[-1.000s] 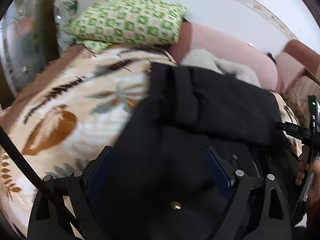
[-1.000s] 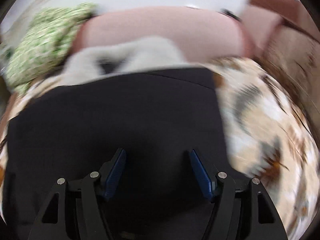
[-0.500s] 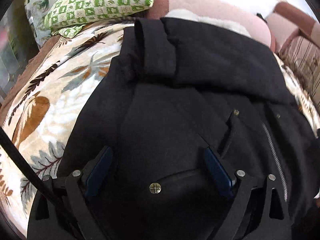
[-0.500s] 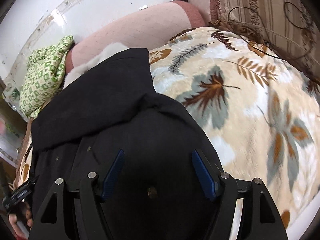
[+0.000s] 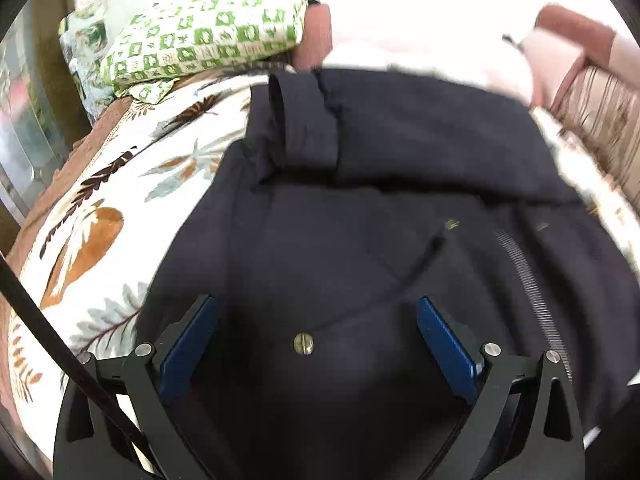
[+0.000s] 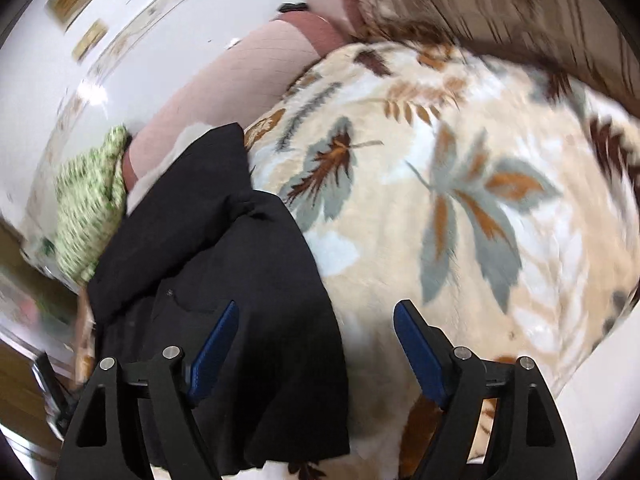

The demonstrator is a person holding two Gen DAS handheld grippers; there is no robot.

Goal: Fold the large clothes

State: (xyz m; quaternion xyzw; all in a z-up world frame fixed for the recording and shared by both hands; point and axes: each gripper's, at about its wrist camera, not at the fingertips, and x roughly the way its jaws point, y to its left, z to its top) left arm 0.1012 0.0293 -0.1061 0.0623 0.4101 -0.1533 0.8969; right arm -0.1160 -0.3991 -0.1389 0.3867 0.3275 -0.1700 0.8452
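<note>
A large black jacket [image 5: 380, 200] with a zipper [image 5: 528, 280] and snap buttons lies on a leaf-patterned blanket [image 5: 100, 220]. One part is folded across its far end, with a sleeve cuff [image 5: 300, 120] on top. My left gripper [image 5: 316, 336] is open and empty above the jacket's near part. My right gripper [image 6: 316, 344] is open and empty over the jacket's right edge [image 6: 280, 300], its right finger [image 6: 416, 356] above the blanket [image 6: 460, 200].
A green checked pillow [image 5: 200, 36] lies at the far left against a pink headboard [image 6: 224, 92]. A striped brown cushion [image 5: 600, 112] stands at the far right. A black cable [image 5: 48, 328] crosses the left wrist view's lower left.
The right gripper has swung to the right, off the jacket's middle to its right edge over the blanket. The left gripper has pulled back slightly. Both stay open.
</note>
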